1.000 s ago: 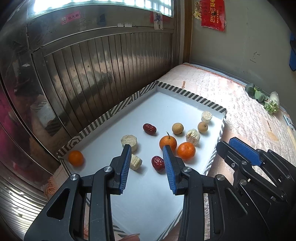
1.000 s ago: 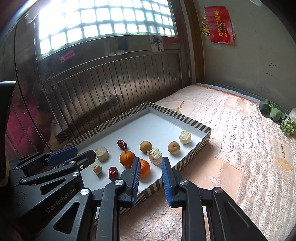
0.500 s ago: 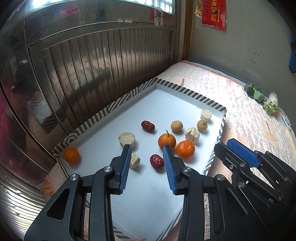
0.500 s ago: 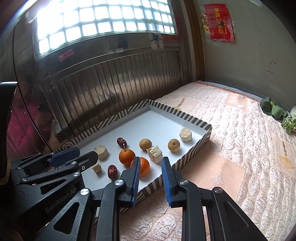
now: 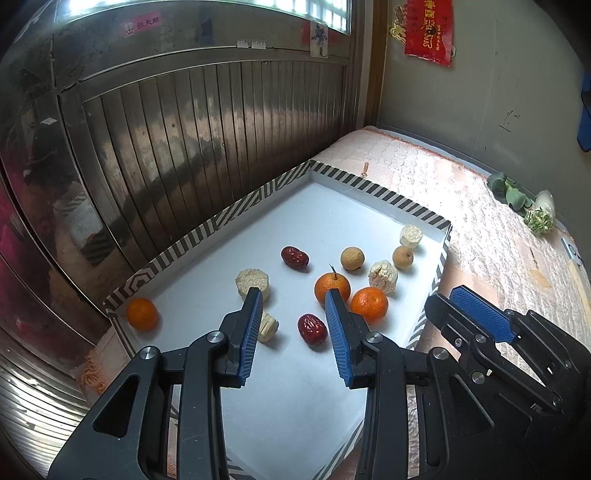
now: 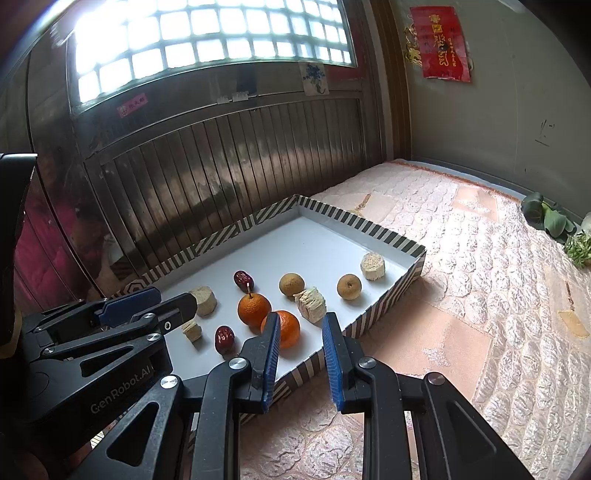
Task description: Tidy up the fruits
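Fruits lie in the tray (image 5: 236, 216) just as they did a second ago; nothing in it has shifted, and both grippers keep their places with the same gaps.

Seen from the left gripper (image 5: 293, 325), going left to right: a lone orange (image 5: 142, 314) far to its left in the tray corner, a pale round piece (image 5: 252, 283) at its left fingertip, a small pale chunk (image 5: 269, 326) beside that finger, a date (image 5: 312, 329) between the fingers, a second date (image 5: 294, 257) beyond, a stemmed orange (image 5: 332, 287) at the right fingertip, a third orange (image 5: 369, 304) just right of it, then two longans (image 5: 352, 257), (image 5: 402, 257), a ragged pale chunk (image 5: 383, 273) and a pale disc (image 5: 411, 235) towards the right wall.

Left jaws stand apart and empty above the tray. The right gripper (image 6: 299, 334), jaws narrowly parted with nothing between them, hangs over the striped near wall (image 6: 380, 306); its own body reads "GenRobot.AI" on the neighbouring tool.

A pink sticker (image 5: 142, 26) on the door and a red poster (image 6: 441, 42) carry Chinese characters, too small to read
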Demonstrator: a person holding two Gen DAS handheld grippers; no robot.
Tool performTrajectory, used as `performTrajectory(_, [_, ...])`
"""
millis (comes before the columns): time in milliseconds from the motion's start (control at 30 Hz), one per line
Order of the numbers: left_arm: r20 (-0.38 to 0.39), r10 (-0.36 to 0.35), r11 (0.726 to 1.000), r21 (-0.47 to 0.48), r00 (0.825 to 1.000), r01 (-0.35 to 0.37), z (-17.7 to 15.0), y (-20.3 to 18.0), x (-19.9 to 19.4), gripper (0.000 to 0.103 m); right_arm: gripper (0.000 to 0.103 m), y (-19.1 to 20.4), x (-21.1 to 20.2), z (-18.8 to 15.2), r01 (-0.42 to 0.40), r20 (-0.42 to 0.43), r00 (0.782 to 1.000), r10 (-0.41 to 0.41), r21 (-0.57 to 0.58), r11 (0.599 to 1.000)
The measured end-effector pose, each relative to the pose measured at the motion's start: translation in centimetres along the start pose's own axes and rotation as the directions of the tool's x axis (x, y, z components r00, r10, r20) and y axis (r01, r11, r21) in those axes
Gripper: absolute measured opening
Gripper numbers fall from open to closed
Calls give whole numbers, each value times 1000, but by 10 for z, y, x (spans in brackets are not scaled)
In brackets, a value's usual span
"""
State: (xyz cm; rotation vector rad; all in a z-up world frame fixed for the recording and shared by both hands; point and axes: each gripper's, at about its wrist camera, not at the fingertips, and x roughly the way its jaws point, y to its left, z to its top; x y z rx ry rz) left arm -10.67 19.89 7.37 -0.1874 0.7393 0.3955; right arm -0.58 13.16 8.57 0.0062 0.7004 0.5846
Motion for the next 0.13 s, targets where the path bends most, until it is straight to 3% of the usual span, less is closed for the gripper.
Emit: performTrajectory(133, [-6,-11,1000,5,1000,11,1,-3,-1,35,22,1,-2,1,0,-2,1000,0,-2,1000])
